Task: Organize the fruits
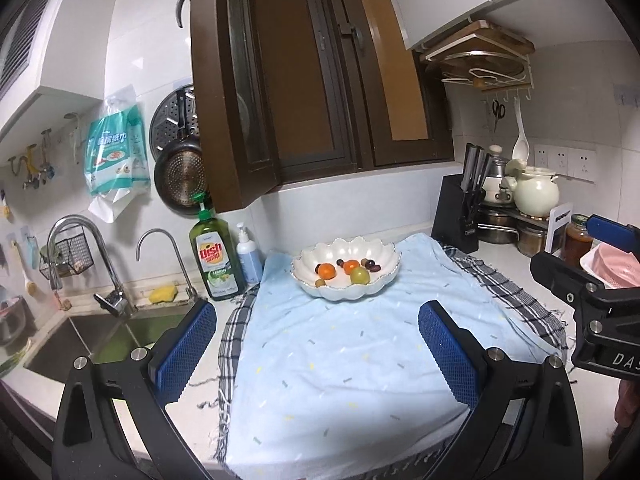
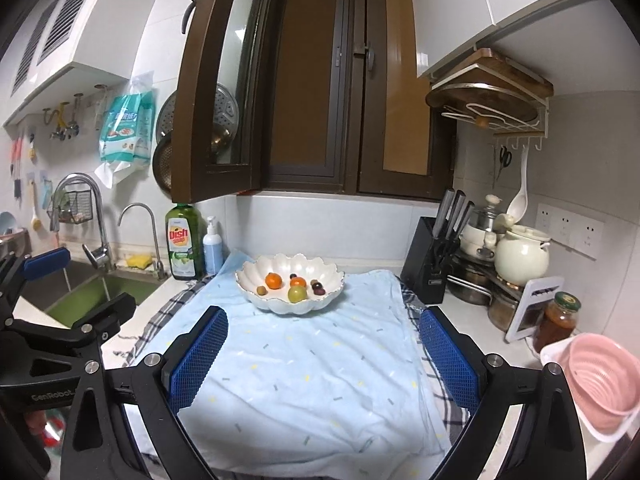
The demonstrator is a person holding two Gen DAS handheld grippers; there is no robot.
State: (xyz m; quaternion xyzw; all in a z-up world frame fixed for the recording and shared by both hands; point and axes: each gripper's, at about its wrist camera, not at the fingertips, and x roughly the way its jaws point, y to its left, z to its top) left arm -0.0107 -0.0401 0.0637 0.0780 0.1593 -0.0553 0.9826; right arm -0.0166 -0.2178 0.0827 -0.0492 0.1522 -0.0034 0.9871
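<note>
A white scalloped bowl (image 1: pixel 346 291) (image 2: pixel 290 304) stands at the far end of a light blue towel (image 1: pixel 340 364) (image 2: pixel 304 376). In it lie two orange mandarins (image 1: pixel 326 270) (image 2: pixel 273 280), a green fruit (image 1: pixel 359 275) (image 2: pixel 297 293) and some small dark and olive fruits. My left gripper (image 1: pixel 318 354) hovers open over the near part of the towel, nothing between its blue pads. My right gripper (image 2: pixel 323 354) is likewise open and empty, well short of the bowl. Each gripper shows at the edge of the other's view.
A sink (image 1: pixel 100 336) with taps lies left, with a green dish soap bottle (image 1: pixel 218 258) and a pump bottle (image 1: pixel 249 256) beside it. At right stand a knife block (image 2: pixel 434 264), pots, a jar (image 2: pixel 558 320) and a pink colander (image 2: pixel 604 384). An open brown window sash (image 2: pixel 212 92) hangs overhead.
</note>
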